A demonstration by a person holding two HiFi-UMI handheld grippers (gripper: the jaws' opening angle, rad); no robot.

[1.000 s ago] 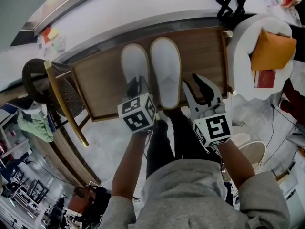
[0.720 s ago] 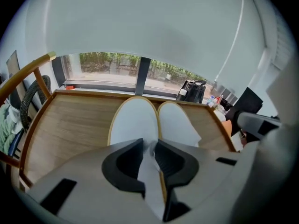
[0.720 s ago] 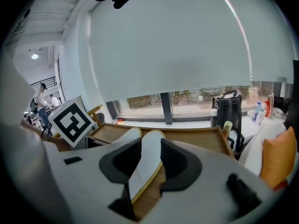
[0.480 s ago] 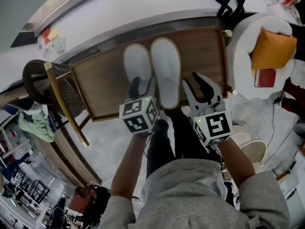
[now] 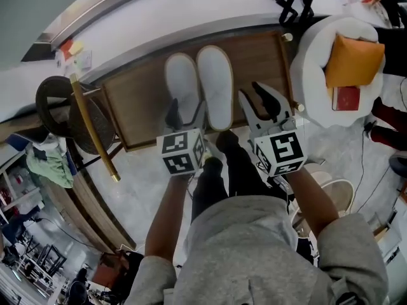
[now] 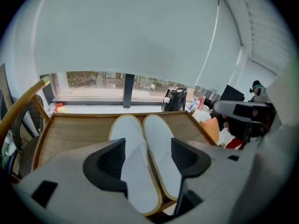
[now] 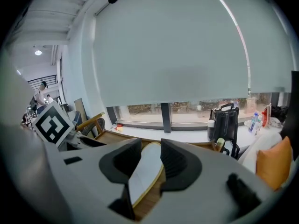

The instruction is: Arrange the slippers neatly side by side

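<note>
Two white slippers with tan edging lie side by side, toes away from me, on the wooden table [image 5: 137, 107]: the left slipper [image 5: 182, 84] [image 6: 128, 141] and the right slipper [image 5: 215, 81] [image 6: 161, 143]. My left gripper [image 5: 186, 114] [image 6: 148, 158] hovers over their heel ends. Its jaws have just been opening and stand wide, the pads touching nothing. My right gripper [image 5: 261, 103] [image 7: 150, 161] is open to the right of the right slipper, apart from it. In the right gripper view one slipper [image 7: 147, 169] shows through the gap between the jaws.
A wood-framed chair [image 5: 86, 116] stands at the table's left end. At the right is a white round armchair [image 5: 318, 75] holding an orange cushion [image 5: 353, 59] and a red book [image 5: 346, 97]. A black bag [image 6: 175, 99] sits on the window sill behind the table.
The left gripper's jaws, closed at the left slipper's heel a second ago, have opened and drawn back from it. Both grippers have risen. The slippers stay together.
</note>
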